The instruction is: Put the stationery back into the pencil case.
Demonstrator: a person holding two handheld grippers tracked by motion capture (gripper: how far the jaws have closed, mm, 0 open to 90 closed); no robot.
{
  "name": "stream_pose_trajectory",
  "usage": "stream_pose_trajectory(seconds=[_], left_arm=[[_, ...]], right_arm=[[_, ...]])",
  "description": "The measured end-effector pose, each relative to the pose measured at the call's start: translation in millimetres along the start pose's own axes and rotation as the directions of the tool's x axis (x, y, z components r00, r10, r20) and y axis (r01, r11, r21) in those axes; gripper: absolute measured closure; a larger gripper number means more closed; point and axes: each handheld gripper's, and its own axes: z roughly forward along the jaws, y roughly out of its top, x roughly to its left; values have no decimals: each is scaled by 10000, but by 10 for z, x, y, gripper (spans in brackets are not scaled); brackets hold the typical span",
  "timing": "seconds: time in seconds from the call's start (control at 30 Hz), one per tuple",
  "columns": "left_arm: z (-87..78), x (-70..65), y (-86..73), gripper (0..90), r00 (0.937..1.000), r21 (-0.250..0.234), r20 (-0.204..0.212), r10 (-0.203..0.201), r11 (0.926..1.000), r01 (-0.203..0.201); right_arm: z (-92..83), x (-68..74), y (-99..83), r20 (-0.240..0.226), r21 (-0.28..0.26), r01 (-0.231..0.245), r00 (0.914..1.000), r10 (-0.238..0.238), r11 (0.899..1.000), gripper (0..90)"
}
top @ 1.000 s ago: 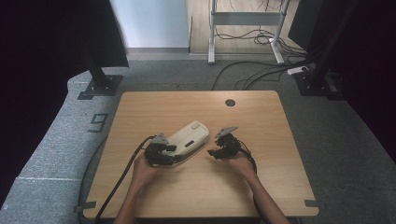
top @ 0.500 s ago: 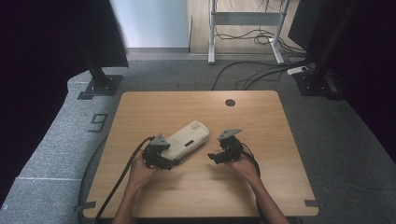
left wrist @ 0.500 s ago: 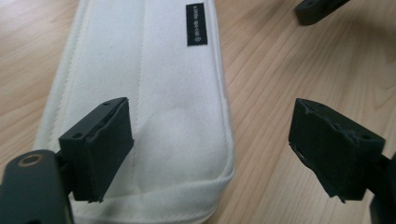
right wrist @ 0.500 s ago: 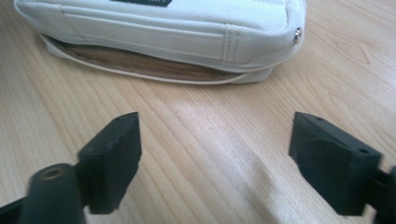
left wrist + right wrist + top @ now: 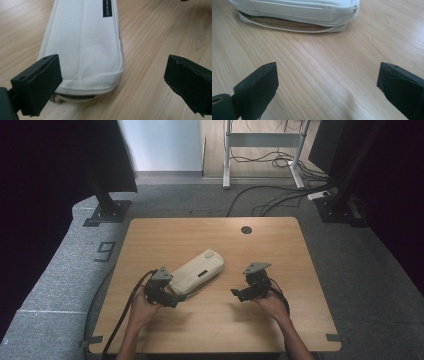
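A cream fabric pencil case (image 5: 197, 270) lies slantwise on the wooden table (image 5: 210, 330). My left gripper (image 5: 174, 298) sits at the case's near-left end, its jaws just opened wide. In the left gripper view the case's end (image 5: 85, 42) lies just ahead of the left gripper (image 5: 112, 75), nearer one black pad (image 5: 37, 82), and neither pad presses on it. My right gripper (image 5: 238, 294) stands apart to the right of the case, its jaws also just opened. In the right gripper view, bare wood lies ahead of the right gripper (image 5: 327, 82), and the case (image 5: 294, 12) lies farther off with a gap along its lower edge.
A round cable hole (image 5: 246, 229) sits near the table's far edge. Cables (image 5: 270, 205) and black stand bases (image 5: 107, 213) lie on the grey floor beyond. A cable (image 5: 122, 320) trails from the left gripper off the near edge.
Both grippers have opened their jaws and drawn back a little from the case, the right one moving off to the right. The case lies where it was.
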Motion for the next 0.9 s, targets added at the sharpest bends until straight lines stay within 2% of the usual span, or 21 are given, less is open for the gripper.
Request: stream_pose_trajectory(seconds=[0.27, 0.5, 0.9], left_arm=[[-117, 33, -124, 0, 9997, -130, -164, -175, 9998, 173], [-127, 42, -214, 0, 9996, -87, -208, -186, 9998, 185], [-49, 83, -435, 0, 9990, -82, -411, -174, 9998, 170]], right_arm=[[-182, -54, -146, 329, -185, -202, 9992, 208, 9996, 13], [-325, -116, -301, 632, -361, -436, 9969, 459, 9984, 14], [-363, -139, -571, 885, -345, -831, 9924, 859, 9959, 20]])
